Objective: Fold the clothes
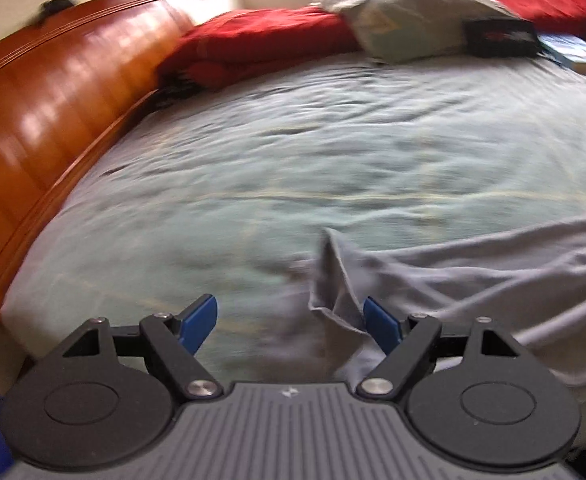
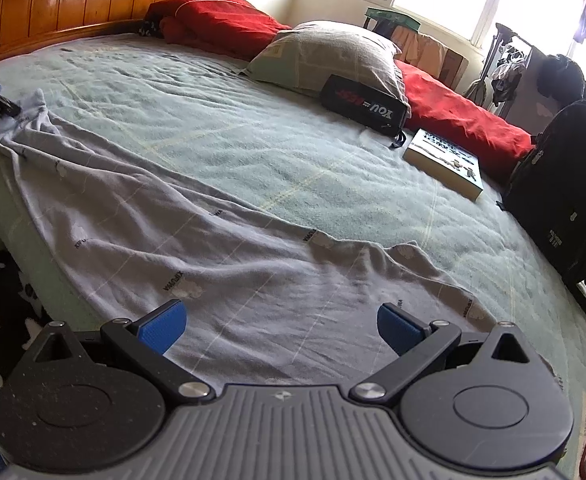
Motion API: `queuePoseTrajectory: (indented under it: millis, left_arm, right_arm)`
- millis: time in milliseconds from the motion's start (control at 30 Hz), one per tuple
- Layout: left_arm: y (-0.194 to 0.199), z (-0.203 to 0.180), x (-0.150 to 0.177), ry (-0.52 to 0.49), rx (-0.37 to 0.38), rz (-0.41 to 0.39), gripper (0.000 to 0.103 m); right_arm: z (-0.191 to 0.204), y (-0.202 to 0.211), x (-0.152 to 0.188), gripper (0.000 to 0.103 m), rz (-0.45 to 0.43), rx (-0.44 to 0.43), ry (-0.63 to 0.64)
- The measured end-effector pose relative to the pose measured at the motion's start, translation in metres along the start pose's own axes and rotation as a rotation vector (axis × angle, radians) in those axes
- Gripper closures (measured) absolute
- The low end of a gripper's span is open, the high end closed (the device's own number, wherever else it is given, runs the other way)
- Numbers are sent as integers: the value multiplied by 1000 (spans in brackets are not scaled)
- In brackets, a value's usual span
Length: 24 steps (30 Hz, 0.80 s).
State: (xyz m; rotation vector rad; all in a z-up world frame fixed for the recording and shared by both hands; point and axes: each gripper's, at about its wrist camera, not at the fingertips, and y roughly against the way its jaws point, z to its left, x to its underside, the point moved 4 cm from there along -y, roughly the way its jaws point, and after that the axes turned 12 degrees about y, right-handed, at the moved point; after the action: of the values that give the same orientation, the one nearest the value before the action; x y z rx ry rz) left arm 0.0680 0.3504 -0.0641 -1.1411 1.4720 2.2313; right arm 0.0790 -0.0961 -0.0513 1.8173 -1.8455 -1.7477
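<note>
Green bed sheet (image 2: 293, 160) carries a rumpled grey garment (image 2: 173, 248) — left hand-held gripper (image 1: 291, 322) and right hand-held gripper (image 2: 281, 328) both gape wide, holding nothing.

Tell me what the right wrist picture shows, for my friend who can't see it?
An open right gripper hovers over a grey cloth spread along a green bed. Farther back lie a pillow, red blanket, book and black bag.
</note>
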Motion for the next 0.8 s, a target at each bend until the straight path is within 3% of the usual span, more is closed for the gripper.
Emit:
queuePoseTrajectory:
  millis: [67,167,233,300,400,567,800]
  left_arm:
    - [0,9,-5,16,-17,-16,23]
    - [5,-13,-8,-57,91,-41,24]
    - [8,-27,-11,-105,164,-57,31]
    - [12,-41,-13,-154,236,-74,56]
    - [16,-64,-15,-238,343,-97,66]
    - [1,-101,-5,-432,452,-35,70]
    - [-14,-105,6,-522,524,78,71]
  right_arm:
    - [-1,-1,-2,0,-3,-4,2]
    - [-3,-2,-4,3,-9,-13,6]
    - [-5,-3,-8,16,-17,-44,12]
    - [-5,-4,-12,21,-23,-67,19]
    - [-5,-7,-18,22,-30,-85,34]
    - [-3,-12,-20,22,-43,-108,33]
    - [-5,-20,-15,22,-30,-122,9]
